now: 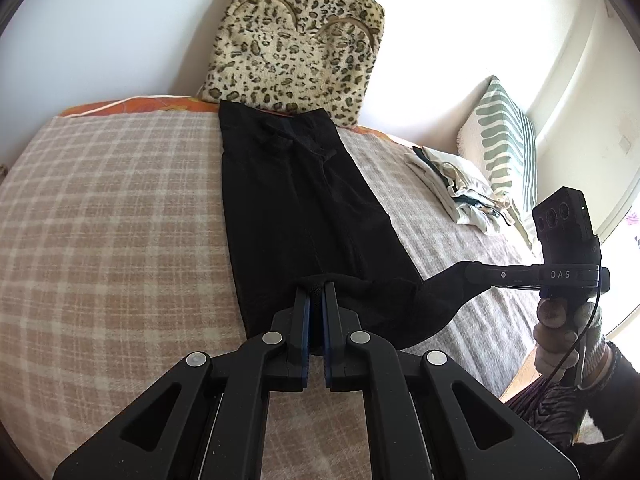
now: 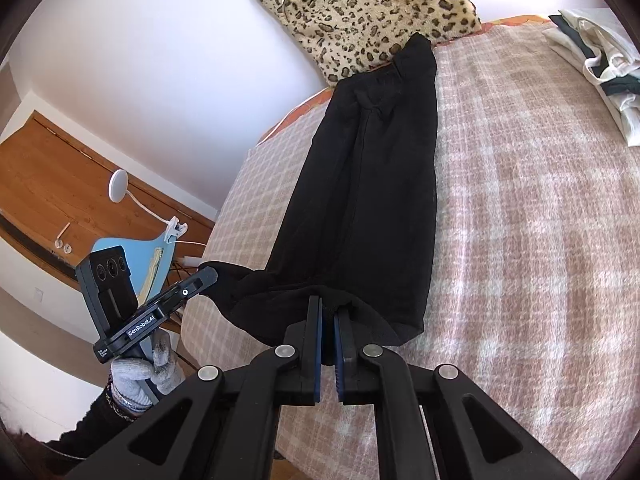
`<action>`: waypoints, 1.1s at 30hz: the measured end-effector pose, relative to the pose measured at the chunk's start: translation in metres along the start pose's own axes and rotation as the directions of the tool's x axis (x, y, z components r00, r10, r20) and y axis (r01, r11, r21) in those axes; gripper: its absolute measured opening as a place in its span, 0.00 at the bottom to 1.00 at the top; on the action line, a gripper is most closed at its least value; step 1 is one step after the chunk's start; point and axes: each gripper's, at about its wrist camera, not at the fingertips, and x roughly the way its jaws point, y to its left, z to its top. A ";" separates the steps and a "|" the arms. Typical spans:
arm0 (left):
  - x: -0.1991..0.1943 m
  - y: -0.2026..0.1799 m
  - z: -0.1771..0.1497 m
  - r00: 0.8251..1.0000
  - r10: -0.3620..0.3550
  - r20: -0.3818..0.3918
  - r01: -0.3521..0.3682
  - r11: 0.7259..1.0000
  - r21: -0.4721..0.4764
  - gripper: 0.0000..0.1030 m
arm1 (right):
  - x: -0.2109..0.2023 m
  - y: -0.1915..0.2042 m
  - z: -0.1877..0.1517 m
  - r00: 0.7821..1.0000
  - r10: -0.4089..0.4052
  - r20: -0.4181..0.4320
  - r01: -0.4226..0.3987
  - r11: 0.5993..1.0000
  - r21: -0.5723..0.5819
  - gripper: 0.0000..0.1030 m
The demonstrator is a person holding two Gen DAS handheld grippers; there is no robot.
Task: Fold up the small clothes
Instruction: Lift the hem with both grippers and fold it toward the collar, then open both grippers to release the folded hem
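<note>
A long black garment lies lengthwise on the checked blanket, its far end against a leopard-print cushion. My left gripper is shut on the garment's near hem, left part. My right gripper enters from the right and pinches the hem's right corner. In the right wrist view the right gripper is shut on the black garment, and the left gripper holds the hem's other corner at left. The near hem is lifted off the blanket.
A pile of pale and dark folded clothes lies at the right beside a green-striped pillow; the pile also shows in the right wrist view. A white wall is behind. A wooden door and blue chair stand off the bed's left.
</note>
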 end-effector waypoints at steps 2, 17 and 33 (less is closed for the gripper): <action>0.006 0.001 0.007 1.000 0.016 0.008 -0.016 1.000 0.010 0.03 | 0.000 -0.009 0.018 1.000 -0.008 0.012 0.008 1.000 0.018 0.03; 0.066 0.032 0.033 0.998 0.057 -0.032 -0.059 0.996 -0.064 0.03 | 0.047 -0.049 0.076 0.998 -0.061 0.000 0.061 0.992 0.108 0.03; 0.048 0.038 0.041 0.993 0.120 0.018 -0.120 0.992 -0.030 0.14 | 0.030 -0.044 0.082 0.987 -0.151 0.049 0.150 0.988 0.028 0.35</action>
